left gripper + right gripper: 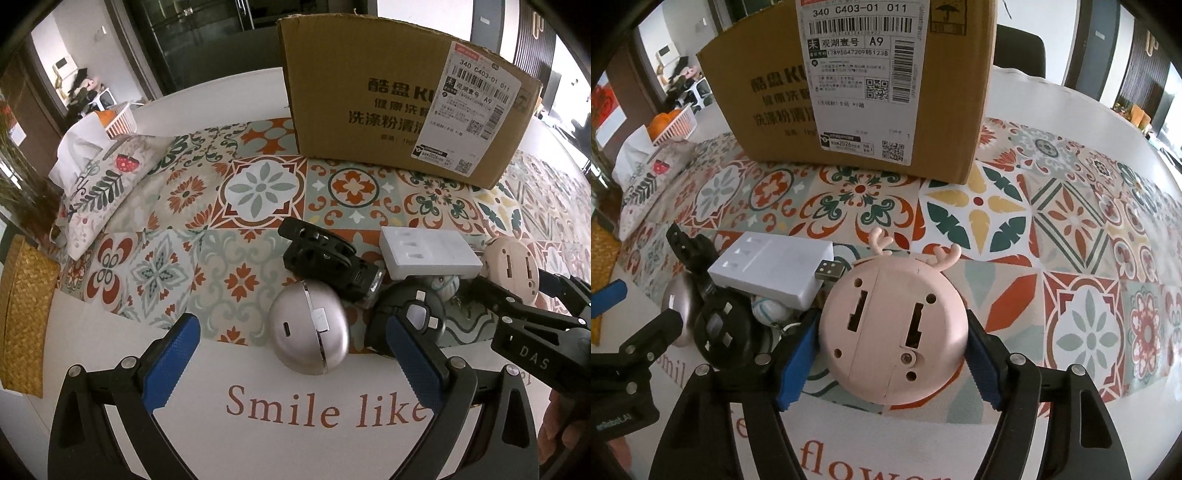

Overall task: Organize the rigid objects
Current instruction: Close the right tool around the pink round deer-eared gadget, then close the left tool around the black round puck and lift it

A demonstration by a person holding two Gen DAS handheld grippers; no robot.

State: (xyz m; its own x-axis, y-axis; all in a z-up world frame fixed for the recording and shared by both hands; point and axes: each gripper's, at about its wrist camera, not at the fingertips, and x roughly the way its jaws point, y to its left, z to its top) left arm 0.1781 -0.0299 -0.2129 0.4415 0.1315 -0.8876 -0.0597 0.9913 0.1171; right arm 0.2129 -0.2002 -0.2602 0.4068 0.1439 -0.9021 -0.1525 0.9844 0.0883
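Observation:
My right gripper [892, 321] has a blue pad against each side of a pink round gadget [886, 302] with small antlers, which lies on the patterned mat. The same gadget [511, 258] is at the right in the left wrist view. My left gripper [291, 325] is wide open and low over the table, with a silver round case [306, 350] lying loose between its fingers. A dark round device [406, 314] sits right beside its right finger. Behind these lie a black clamp light [325, 258] and a white USB block [428, 254]. All of them form one tight cluster.
A cardboard box [388, 103] with a shipping label stands at the back of the patterned mat [258, 192]. A floral tissue pouch [99, 184] and a woven straw mat [22, 314] lie at the left. The white table edge [295, 406] with lettering is in front.

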